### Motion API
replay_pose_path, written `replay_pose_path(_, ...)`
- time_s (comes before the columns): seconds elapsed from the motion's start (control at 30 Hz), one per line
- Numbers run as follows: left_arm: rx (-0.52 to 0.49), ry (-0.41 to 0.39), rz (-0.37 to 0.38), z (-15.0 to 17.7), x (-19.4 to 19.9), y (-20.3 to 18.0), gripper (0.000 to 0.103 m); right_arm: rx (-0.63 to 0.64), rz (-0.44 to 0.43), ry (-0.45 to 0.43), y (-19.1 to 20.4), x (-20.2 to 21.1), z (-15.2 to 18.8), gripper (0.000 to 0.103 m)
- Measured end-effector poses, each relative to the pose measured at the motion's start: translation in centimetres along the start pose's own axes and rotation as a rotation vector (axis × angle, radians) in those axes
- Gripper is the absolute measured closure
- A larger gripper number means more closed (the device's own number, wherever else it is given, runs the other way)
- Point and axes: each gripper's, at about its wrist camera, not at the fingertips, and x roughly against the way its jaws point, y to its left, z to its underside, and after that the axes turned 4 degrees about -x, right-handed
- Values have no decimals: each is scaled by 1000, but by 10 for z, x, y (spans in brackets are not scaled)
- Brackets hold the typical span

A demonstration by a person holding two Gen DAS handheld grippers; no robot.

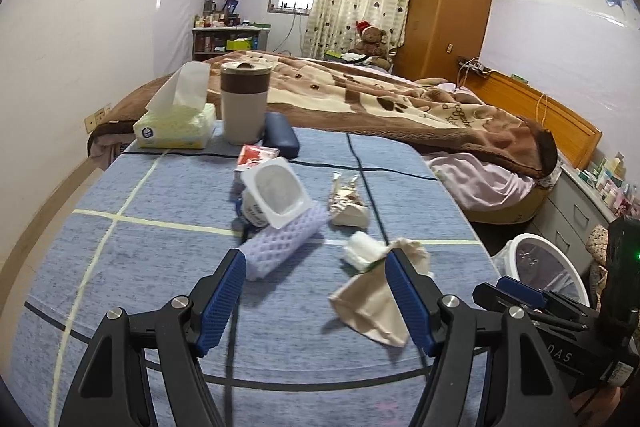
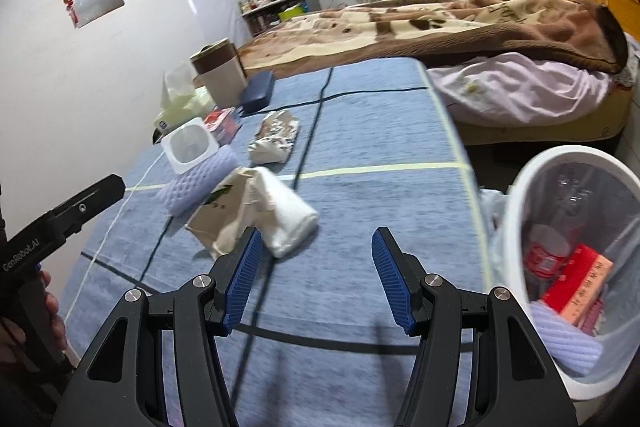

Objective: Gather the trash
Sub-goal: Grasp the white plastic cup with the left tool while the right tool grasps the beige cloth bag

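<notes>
On the blue checked tablecloth point(image 2: 360, 115), the crumpled white tissue wad point(image 2: 288, 219) was found just ahead-left of the right gripper point(image 2: 316, 267), nearer than the left gripper point(image 1: 316, 291); both jaws were spread, empty.

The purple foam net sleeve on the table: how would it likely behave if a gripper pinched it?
The purple foam sleeve looks like soft open mesh, so probably very light and squashy. The yogurt cup leans on it and would likely tip over.

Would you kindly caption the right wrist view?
Open right gripper hovers over blue tablecloth beside crumpled tissue and partly filled bin.
</notes>
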Motion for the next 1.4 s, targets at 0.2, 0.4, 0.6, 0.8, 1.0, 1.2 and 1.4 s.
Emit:
replay_pose_path(0.2, 25, 10, -16, -5, -12, 22, 31, 16, -66, 38, 20, -18, -2, 44)
replay_pose_path(0.4, 37, 25, -7, -16, -32, 35, 31, 41, -58, 74, 32, -40, -3, 44)
replay_pose_path(0.6, 24, 54, 0, -28, -58, 39, 31, 50, -48, 102, 36, -54, -7, 59)
replay_pose_path(0.8, 7, 85, -8, -36, -83, 37, 28, 66, -42, 118, 38, -63, -10, 79)
replay_pose_path(1.0, 2, 104, -8, -46, -103, 32, 26, 65, -50, 97, 34, -60, -13, 97)
replay_pose_path(1.2, 28, 130, -52, -55, -126, 28, 24, 89, -38, 81, 33, -57, -14, 97)
replay_pose_path(1.4, 62, 149, -136, -59, -143, 28, 24, 79, -33, 58, 26, -52, -17, 97)
